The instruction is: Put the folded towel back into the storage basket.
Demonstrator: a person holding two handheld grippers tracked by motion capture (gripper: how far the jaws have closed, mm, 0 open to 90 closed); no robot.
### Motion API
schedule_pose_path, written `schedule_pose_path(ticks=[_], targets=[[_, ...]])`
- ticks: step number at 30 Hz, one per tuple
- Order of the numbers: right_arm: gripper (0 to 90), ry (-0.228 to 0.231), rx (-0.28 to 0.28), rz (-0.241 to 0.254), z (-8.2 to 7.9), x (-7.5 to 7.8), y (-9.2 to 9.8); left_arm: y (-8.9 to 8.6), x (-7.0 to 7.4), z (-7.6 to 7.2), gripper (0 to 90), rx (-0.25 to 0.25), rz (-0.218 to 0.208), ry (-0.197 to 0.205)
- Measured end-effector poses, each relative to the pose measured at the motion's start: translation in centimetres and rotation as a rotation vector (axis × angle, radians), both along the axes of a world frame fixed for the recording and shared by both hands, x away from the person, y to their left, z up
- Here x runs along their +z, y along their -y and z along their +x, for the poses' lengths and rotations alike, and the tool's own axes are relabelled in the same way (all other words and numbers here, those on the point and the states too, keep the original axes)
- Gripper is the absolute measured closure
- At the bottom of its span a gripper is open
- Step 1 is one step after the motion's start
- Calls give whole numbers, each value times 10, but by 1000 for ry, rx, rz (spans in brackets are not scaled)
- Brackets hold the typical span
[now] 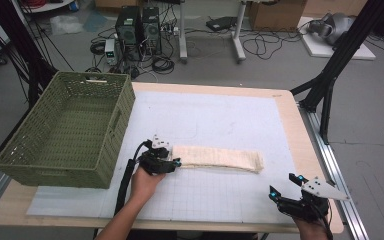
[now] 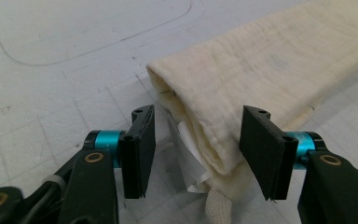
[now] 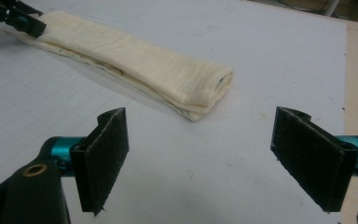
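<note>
While the folded towel (image 1: 217,158) lies mid-bench on the white mat (image 1: 220,120), the left tongs (image 1: 169,161) sit at its left end, jaws parted either side of the fold, not clamped. Over by the near right corner, the right tongs (image 1: 286,186) are spread wide, well apart from the towel's right end, bare mat between. A green basket (image 1: 67,130) overhangs the bench's left edge. Towel layers hide a white tag (image 2: 186,156).
</note>
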State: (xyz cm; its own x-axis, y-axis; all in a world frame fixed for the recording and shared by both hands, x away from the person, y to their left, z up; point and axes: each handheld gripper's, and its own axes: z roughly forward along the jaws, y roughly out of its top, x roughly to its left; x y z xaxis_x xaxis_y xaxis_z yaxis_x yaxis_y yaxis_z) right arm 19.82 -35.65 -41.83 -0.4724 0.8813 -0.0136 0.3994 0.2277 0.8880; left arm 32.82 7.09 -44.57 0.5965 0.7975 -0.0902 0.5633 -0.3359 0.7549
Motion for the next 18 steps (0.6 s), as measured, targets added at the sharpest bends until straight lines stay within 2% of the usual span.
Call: schedule_pose_path(ticks=[3, 7, 10, 13, 18], targets=[[177, -2, -3, 1, 0, 0, 1, 4, 2, -2, 518, -2, 28, -2], [178, -4, -5, -1, 0, 0, 0, 8, 3, -5, 637, -25, 37, 2], [178, -7, -5, -3, 0, 0, 0, 9, 3, -6, 699, -20, 21, -16], [178, -8, -7, -1, 0, 0, 0, 10, 3, -6, 785, -50, 30, -3], [179, -7, -5, -1, 0, 0, 0, 8, 3, -6, 814, -59, 11, -2]])
